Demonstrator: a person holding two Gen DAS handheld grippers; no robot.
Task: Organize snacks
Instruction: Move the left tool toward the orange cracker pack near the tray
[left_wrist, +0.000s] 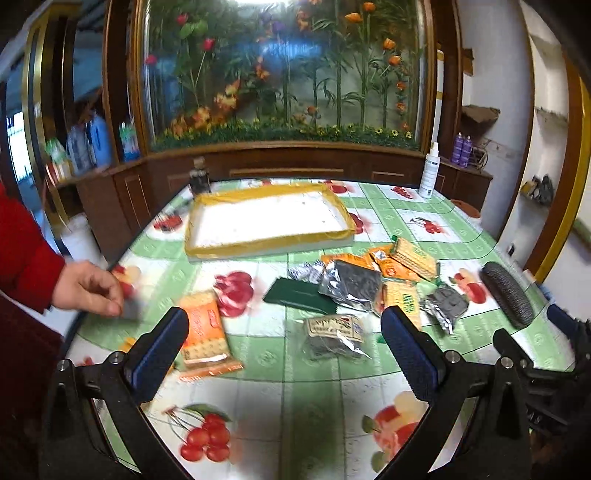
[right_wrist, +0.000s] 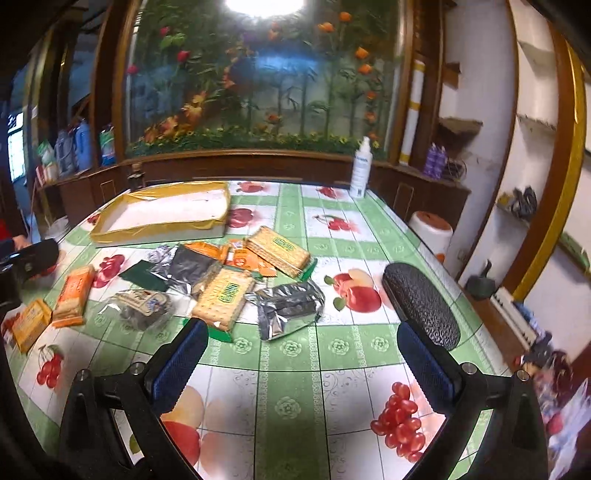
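Both hand-held grippers (left (left_wrist: 284, 339), right (right_wrist: 299, 343)) gape over crinkled orange, silver snack packets (right_wrist: 221, 280).

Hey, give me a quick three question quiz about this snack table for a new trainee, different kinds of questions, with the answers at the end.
1. True or false: the yellow-rimmed tray already holds snack packets.
2. The dark textured case lies on which side of the snack pile in the right wrist view: A left, B right, C on top?
3. Fill in: both the left gripper and the right gripper have their jaws ____.

Key: 1 false, the tray looks empty. 2 B. 3 open, holding nothing.
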